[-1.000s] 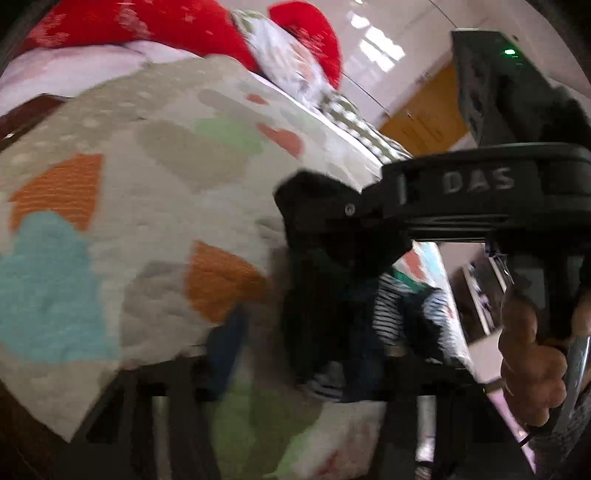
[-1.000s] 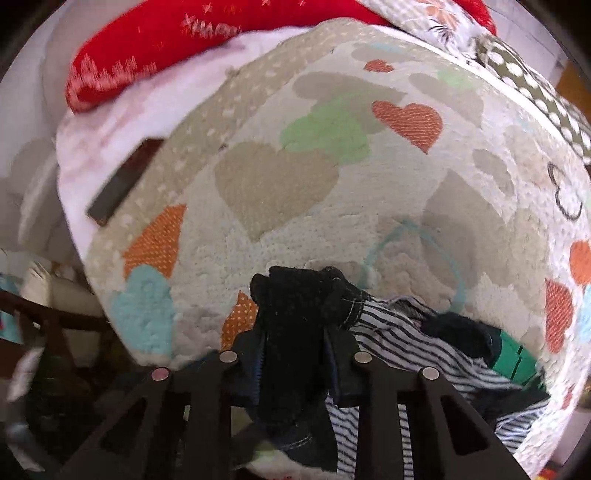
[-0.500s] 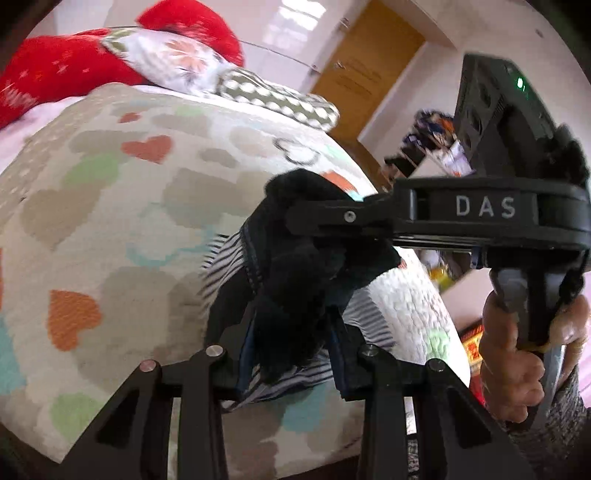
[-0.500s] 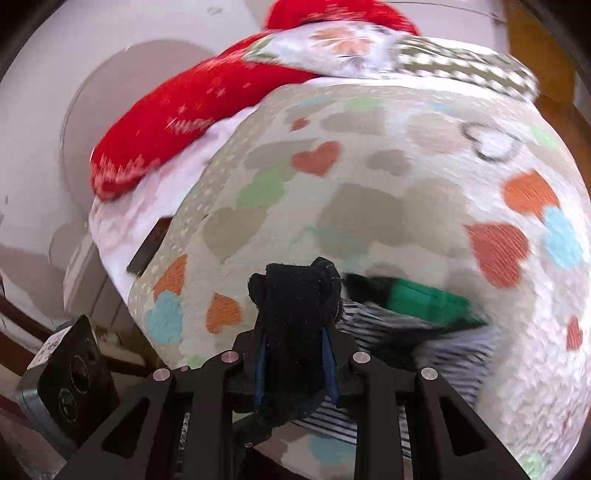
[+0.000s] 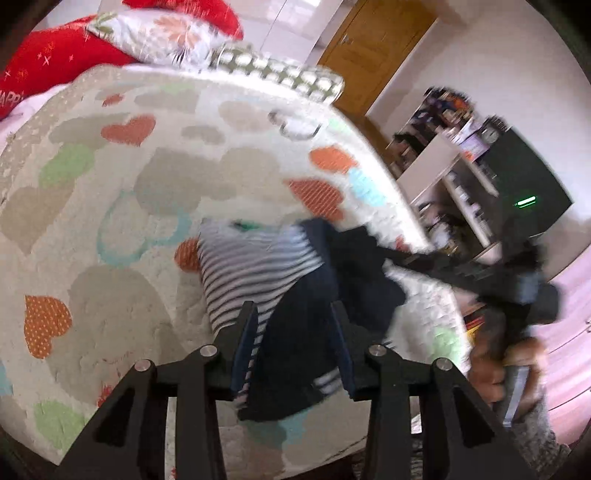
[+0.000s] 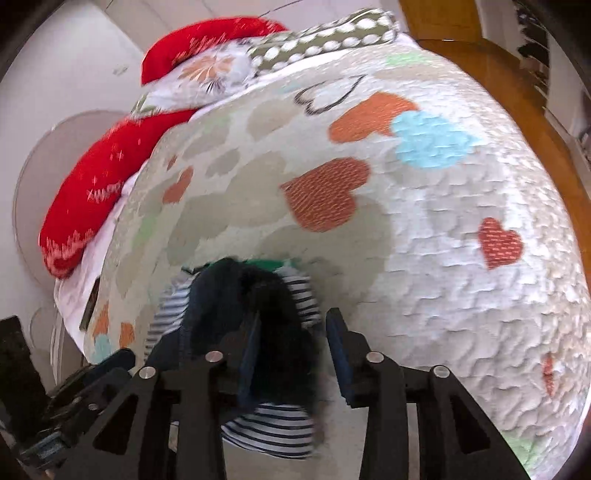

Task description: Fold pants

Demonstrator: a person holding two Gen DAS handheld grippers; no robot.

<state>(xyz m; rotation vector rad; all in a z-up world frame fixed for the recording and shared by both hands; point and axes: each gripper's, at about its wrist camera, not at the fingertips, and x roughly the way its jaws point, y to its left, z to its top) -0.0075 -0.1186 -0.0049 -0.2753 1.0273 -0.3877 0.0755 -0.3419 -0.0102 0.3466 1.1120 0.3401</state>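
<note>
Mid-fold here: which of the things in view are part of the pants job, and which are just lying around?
In the job:
pants, dark with striped lining
left tool, fabric between its fingers
right tool, fabric between its fingers
heart-print bedspread under them

Lying about:
red pillow
floral pillow
dotted pillow
shelves

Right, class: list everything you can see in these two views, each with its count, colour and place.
pants: one, dark navy with striped lining, lifted over the bedspread between both claws
bedspread: one, cream with coloured hearts, covering the bed
red pillows: two, head of the bed
floral pillow: one, white, beside the red pillows
dotted pillow: one, olive and white, head of the bed
door: one, brown wood, far wall
shelf: one, white, cluttered, beside the bed
left claw: black, around the pants
right claw: black, pants between its fingers
</note>
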